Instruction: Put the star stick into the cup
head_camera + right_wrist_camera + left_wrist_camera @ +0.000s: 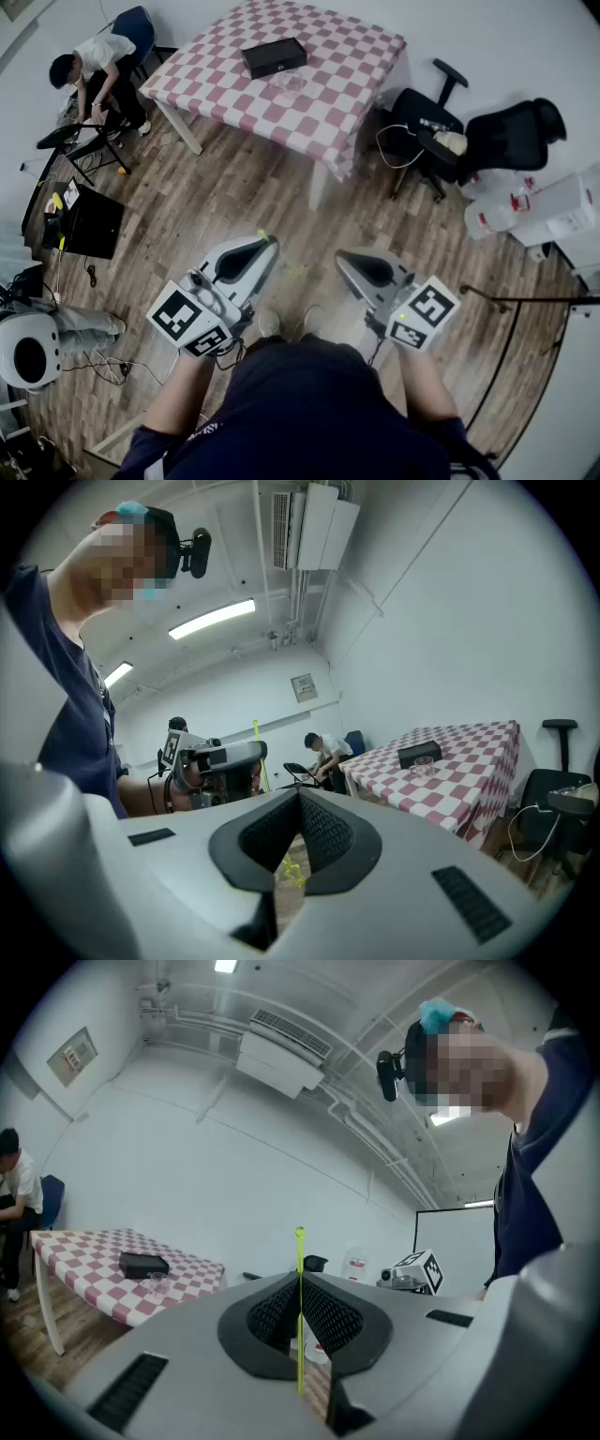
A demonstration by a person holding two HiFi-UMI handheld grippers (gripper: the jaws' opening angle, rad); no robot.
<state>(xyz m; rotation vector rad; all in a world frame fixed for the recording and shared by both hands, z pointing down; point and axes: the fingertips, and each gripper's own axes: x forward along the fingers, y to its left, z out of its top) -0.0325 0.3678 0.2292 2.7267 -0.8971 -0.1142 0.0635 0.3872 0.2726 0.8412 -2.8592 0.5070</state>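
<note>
A thin yellow-green star stick stands upright between the jaws of my left gripper, which is shut on it. In the head view the left gripper is held at waist height over the wooden floor, and the stick pokes out at its tip. The stick's star end shows through the hollow of my right gripper, whose jaws are shut with nothing between them. The right gripper hangs a little to the right of the left one. A clear cup stands far ahead on the checkered table.
A black box lies on the table just behind the cup. Black office chairs stand right of the table, with white containers beyond them. A seated person and a stand are at the far left, and wooden floor lies between me and the table.
</note>
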